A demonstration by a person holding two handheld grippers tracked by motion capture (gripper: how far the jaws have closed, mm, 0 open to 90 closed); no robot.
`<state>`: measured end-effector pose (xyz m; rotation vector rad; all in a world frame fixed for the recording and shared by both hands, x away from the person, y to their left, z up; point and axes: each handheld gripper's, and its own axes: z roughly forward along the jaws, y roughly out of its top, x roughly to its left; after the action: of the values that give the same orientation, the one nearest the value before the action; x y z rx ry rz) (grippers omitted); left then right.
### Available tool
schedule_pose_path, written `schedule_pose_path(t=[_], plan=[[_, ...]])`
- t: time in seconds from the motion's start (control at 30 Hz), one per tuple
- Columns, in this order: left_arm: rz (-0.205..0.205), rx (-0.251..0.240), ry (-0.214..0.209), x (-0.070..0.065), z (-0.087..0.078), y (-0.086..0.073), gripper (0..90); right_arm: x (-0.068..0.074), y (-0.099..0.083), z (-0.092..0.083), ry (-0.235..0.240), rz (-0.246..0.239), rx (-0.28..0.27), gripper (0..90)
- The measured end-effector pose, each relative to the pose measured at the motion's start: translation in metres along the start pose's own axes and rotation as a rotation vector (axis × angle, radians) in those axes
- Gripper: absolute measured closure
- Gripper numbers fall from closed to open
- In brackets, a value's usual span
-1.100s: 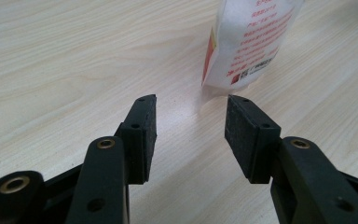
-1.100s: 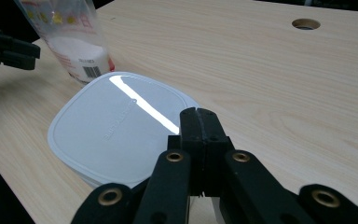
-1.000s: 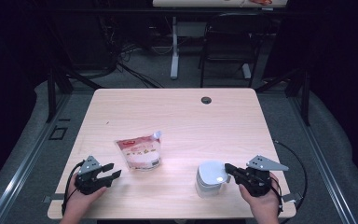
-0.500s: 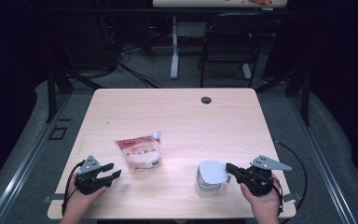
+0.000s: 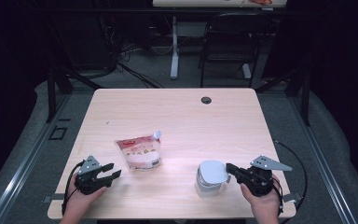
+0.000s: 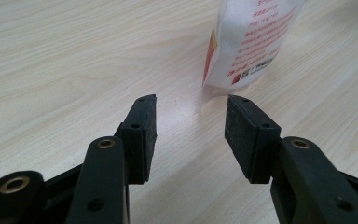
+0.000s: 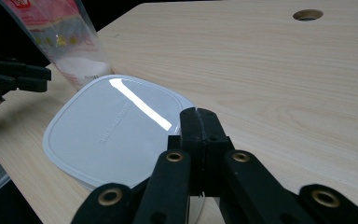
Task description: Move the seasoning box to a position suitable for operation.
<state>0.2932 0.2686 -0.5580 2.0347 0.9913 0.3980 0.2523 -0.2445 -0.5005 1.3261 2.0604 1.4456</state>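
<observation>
On the table (image 5: 177, 116), as before: left gripper (image 5: 108, 173) jaws apart, right gripper (image 5: 231, 169) jaws together beside the lidded container (image 5: 212, 177).

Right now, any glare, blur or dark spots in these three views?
Right gripper view: a bright glare streak across the white lid, dark at its left edge. Left gripper view: evenly lit, pouch print soft. High view: table well lit, surroundings nearly black.

The pouch (image 6: 254, 39) bears red print and a small code square, too blurred to read; the container lid (image 7: 116, 128) has faint, illegible embossing.
</observation>
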Motion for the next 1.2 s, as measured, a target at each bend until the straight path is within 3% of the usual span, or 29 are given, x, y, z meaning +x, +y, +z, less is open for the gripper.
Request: schedule_pose_path(t=[1.2], plan=[[-0.001, 0.003, 0.000, 0.0003, -0.0004, 0.0001, 53.7, -0.0075, -0.0090, 0.0053, -0.027, 0.024, 0.054, 90.0]])
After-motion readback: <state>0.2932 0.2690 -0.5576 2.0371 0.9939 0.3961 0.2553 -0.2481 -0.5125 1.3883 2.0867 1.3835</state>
